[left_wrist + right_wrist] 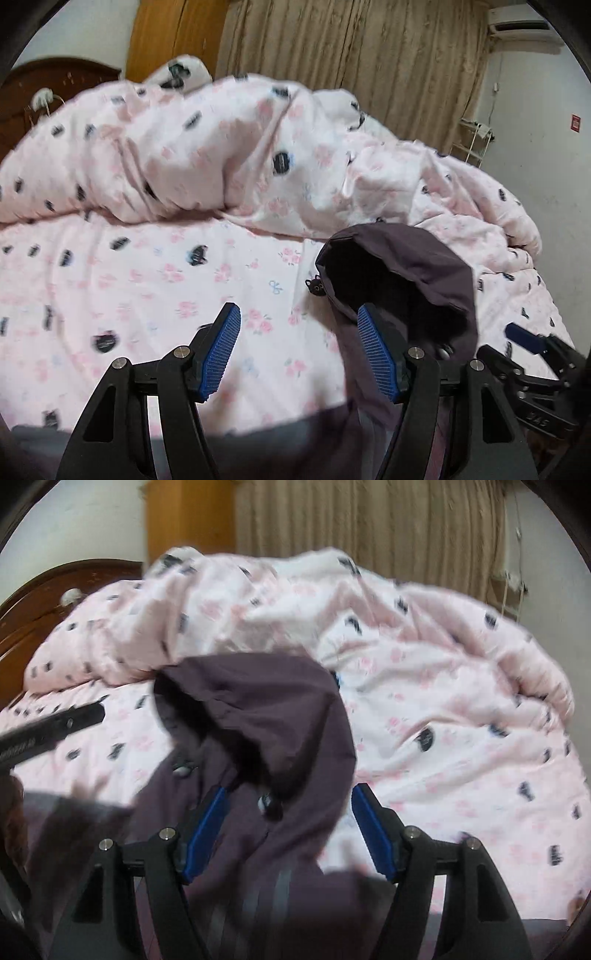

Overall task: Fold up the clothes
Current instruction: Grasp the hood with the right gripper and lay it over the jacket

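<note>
Right wrist view is showing the hoodie (258, 738) lying on the bed (461, 768), running lengthwise between the right gripper (288, 827)'s wide-open jaws, nearer it than the empty, open left gripper (299, 350).

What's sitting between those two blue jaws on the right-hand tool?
In the right wrist view, the dark purple hooded jacket lies between the open jaws of the right gripper, its hood and snap buttons lying there.
</note>
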A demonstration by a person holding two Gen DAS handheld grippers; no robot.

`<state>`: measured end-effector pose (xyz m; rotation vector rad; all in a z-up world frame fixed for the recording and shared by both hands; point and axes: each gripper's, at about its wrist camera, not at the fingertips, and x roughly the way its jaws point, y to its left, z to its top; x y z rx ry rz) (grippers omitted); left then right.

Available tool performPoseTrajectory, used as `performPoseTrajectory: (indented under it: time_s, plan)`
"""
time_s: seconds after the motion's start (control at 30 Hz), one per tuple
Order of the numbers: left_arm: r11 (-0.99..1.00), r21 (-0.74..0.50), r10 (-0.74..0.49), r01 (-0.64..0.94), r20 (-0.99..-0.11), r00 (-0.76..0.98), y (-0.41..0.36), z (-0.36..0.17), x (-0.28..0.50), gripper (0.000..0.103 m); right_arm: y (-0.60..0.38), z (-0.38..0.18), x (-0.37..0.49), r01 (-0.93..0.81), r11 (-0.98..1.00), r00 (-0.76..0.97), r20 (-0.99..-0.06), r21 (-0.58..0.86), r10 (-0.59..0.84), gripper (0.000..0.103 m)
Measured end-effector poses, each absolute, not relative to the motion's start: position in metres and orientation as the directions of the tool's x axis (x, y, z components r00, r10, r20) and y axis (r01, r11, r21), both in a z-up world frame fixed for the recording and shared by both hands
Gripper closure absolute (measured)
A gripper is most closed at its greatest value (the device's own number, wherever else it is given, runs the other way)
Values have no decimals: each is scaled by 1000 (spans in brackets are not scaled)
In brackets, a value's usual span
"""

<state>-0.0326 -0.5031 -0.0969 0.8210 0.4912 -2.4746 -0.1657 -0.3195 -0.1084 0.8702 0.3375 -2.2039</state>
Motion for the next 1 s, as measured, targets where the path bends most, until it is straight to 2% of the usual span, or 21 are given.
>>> performPoseTrajectory:
  time_s: [0.2,0.47,0.57,0.63,0.73,1.0]
  plan:
    - [-829,-216,-264,516,-663,-701,-515,-127,-75,42,-346,-139,-205,668,-743,-513,-698,41,-500,32]
    - [-826,-97,-330,555,-714,-618,-521,-143,-99,42,-328,-135,-233,538,-841,-603,-673,53,-428,32]
    - [-813,-4,-416,582,-694,-588,-522,-134,-94,40,-305,-122,-241,495,-866,-643,-644,63,-415,32]
    - [-815,32,-451,579,-663,-598,-519,-123,-89,40,-290,-114,-247,488,-868,-647,-630,91,-430,27]
    - [-813,86,-504,576,-599,-622,-509,-105,-82,32,-282,-106,-244,500,-863,-666,-605,73,-438,22]
    - [-810,198,-510,552,-702,-496,-514,-145,-101,32,-297,-150,-260,507,-862,-570,-747,7,-341,22]
